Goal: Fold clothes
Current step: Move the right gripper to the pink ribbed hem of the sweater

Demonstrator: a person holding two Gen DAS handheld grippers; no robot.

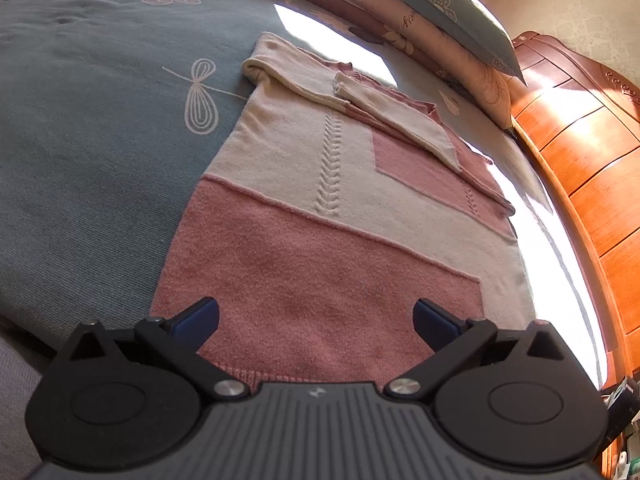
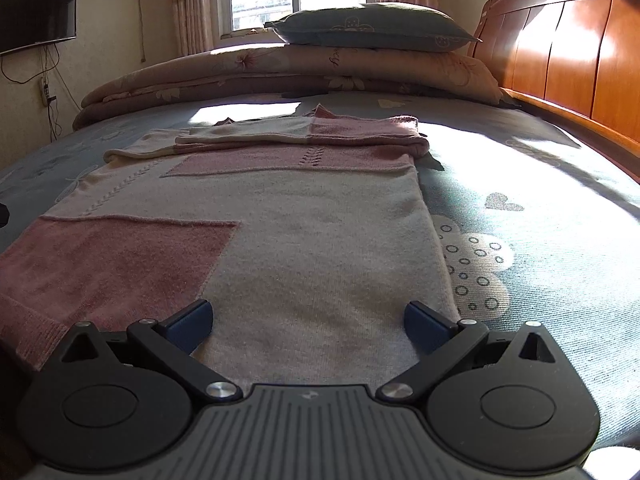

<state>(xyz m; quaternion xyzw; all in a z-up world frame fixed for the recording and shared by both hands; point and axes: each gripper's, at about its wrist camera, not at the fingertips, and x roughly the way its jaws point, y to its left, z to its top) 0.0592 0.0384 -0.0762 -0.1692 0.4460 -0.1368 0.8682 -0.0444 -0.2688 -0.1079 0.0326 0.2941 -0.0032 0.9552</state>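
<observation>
Lying flat on the blue bedspread (image 1: pixel 80 160), the pink and cream sweater (image 1: pixel 320 208) stretches away from both grippers, its sleeves (image 2: pixel 296 136) folded across the chest at the far end. Over the pink hem corner, the left gripper (image 1: pixel 316 320) is spread wide and grips nothing. Further right, the right gripper (image 2: pixel 308 320) is just as wide over the cream hem corner, also empty; whether either one touches the knit cannot be told. Beyond the sweater a folded quilt (image 2: pixel 280 72) carries a pillow (image 2: pixel 372 26), and the wooden headboard (image 2: pixel 560 48) stands at the far right.
</observation>
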